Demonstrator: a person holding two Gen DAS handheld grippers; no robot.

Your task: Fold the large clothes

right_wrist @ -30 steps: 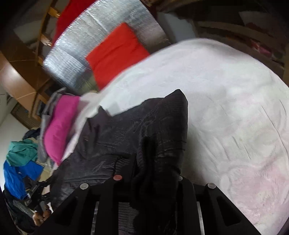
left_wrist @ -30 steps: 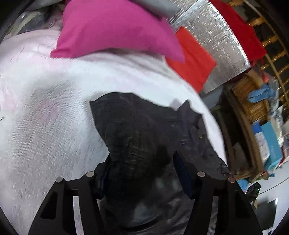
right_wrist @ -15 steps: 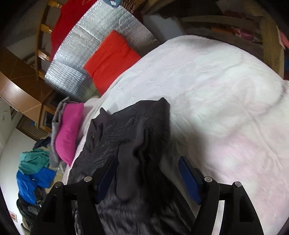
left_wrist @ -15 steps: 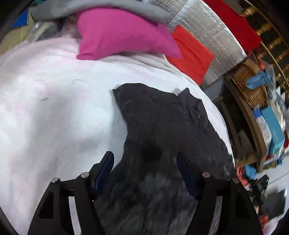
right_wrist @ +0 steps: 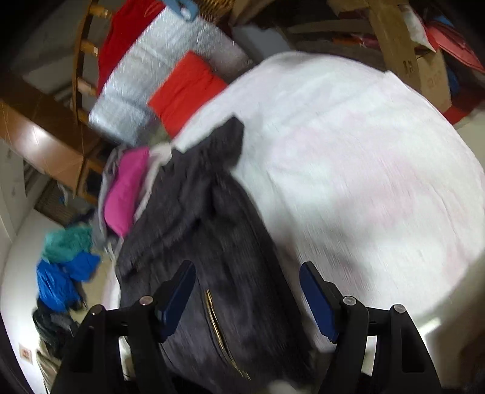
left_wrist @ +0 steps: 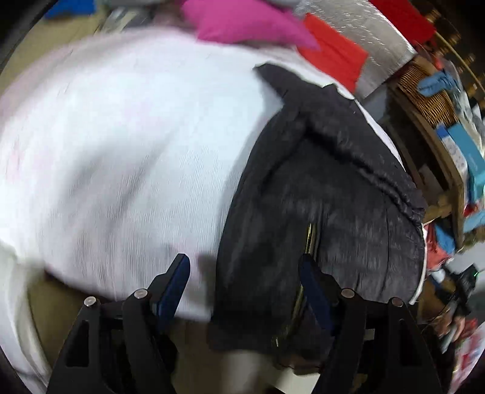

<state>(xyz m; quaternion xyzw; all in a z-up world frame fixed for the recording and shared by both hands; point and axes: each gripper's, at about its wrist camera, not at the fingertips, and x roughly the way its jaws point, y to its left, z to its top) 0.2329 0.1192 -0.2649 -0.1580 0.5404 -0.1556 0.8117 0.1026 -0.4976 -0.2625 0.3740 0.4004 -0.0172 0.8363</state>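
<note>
dark jacket (left_wrist: 318, 188) lies lengthwise, collar end away from jaws.

Two grippers, both wide open

The left gripper (left_wrist: 244, 288) points down with its blue pads (left_wrist: 174, 288) far apart and nothing squeezed between them. The right gripper (right_wrist: 247, 298) does the same, its pads (right_wrist: 316, 303) apart and empty.

lying folded on the bed (left_wrist: 127, 145) near its edge: jacket (left_wrist: 318, 194); sitting behind it: pillow (left_wrist: 242, 21), cushion (left_wrist: 333, 57).
</note>
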